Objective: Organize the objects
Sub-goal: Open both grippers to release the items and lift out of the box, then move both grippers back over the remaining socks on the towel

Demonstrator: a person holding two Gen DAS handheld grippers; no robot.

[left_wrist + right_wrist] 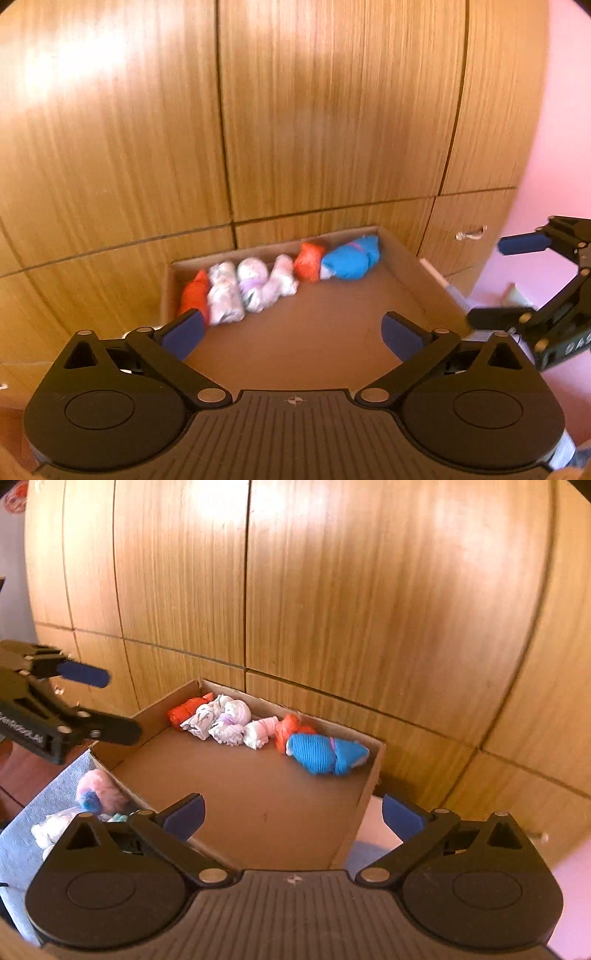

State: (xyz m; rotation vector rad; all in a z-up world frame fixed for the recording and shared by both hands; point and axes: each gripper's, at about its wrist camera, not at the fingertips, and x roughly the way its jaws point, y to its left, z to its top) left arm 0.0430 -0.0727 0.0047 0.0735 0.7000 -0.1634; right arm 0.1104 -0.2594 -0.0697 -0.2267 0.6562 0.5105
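Left wrist view: both the left hand-held gripper [291, 332] and right hand-held gripper [293, 814] gape wide, holding nothing.

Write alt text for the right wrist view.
An open cardboard box holds a row of rolled sock bundles along its far wall, a blue one at the right end. The right gripper hangs open and empty; more bundles lie outside, left.
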